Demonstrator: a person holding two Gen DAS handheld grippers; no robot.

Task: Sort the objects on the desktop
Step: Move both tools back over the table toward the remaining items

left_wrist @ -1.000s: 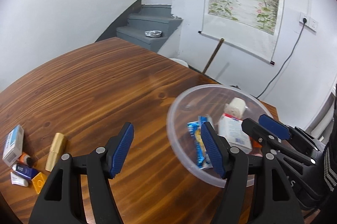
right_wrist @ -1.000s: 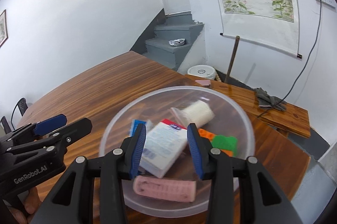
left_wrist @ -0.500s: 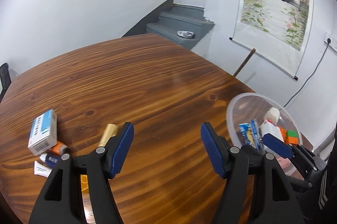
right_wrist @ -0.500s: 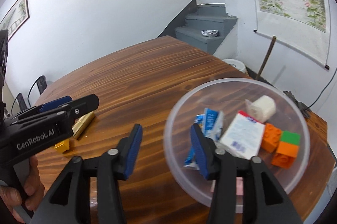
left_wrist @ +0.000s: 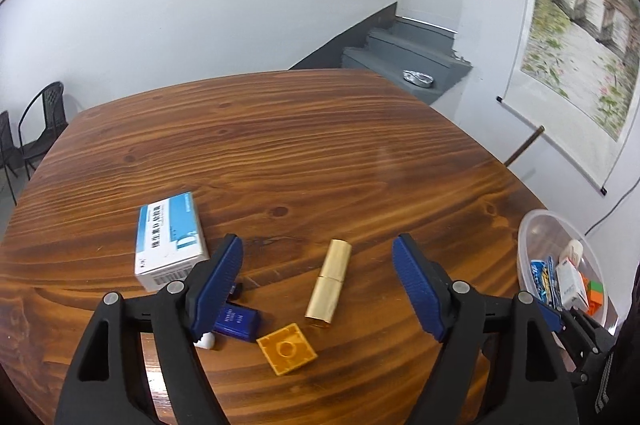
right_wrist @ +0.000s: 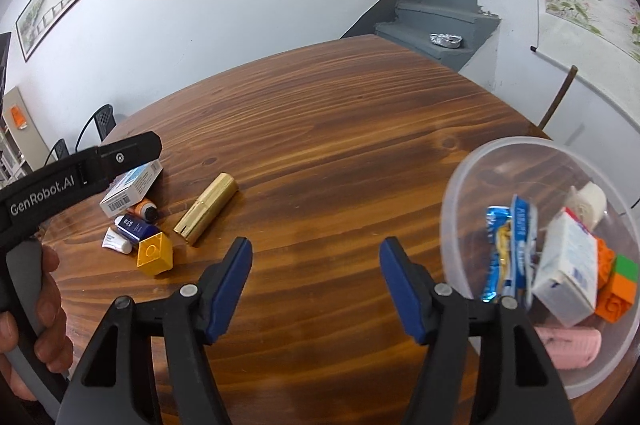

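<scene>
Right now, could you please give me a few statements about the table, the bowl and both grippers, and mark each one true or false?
1. The gold tube lies on the table, outside the clear bowl. True.
2. The left gripper is clamped on the gold tube. False: its jaws stand wide open, having just been opening, and the tube lies between them untouched.
3. The yellow block sits inside the bowl. False: it is on the table beside the small blue tube.
4. The right gripper holds nothing. True: its jaws have just been opening over bare wood.
5. An orange and green block is in the bowl. True.
</scene>
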